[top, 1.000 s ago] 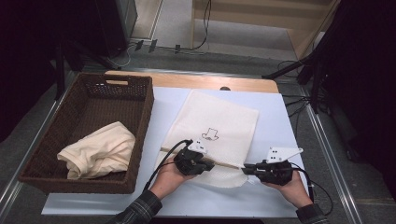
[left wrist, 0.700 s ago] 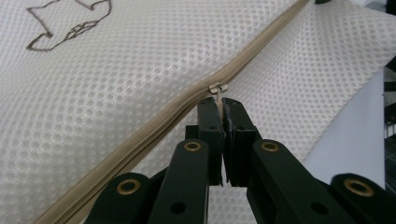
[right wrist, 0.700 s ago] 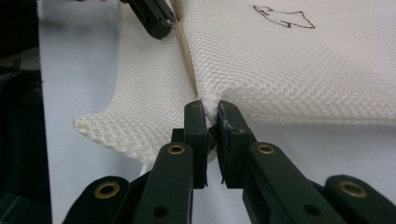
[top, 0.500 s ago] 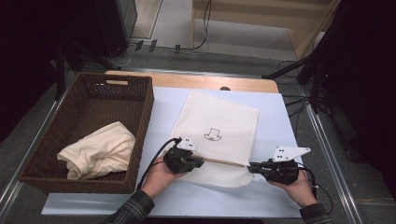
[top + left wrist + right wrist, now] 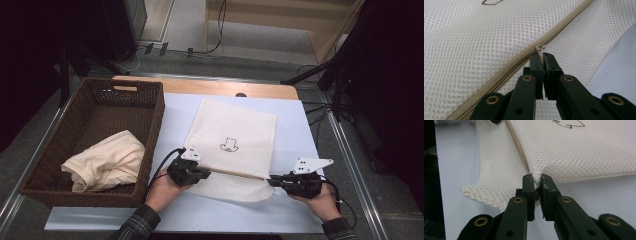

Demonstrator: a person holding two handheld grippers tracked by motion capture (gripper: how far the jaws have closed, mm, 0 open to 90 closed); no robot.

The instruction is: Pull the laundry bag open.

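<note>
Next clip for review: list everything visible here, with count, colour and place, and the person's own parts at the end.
mesh bag: 1, white with a small black drawing, flat on the mat
zipper: 1, beige, across the bag's near part
zipper pull: 1, metal, pinched by the left gripper
basket: 1, brown wicker, left of the mat
cloth: 1, cream, bunched in the basket
mat: 1, pale blue, on the table
left gripper: 1, black, shut on the pull
right gripper: 1, black, shut on the bag's edge

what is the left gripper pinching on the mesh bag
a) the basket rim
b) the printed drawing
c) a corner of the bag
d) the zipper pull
d: in the left gripper view the left gripper is shut on the zipper pull of the mesh bag.
</note>
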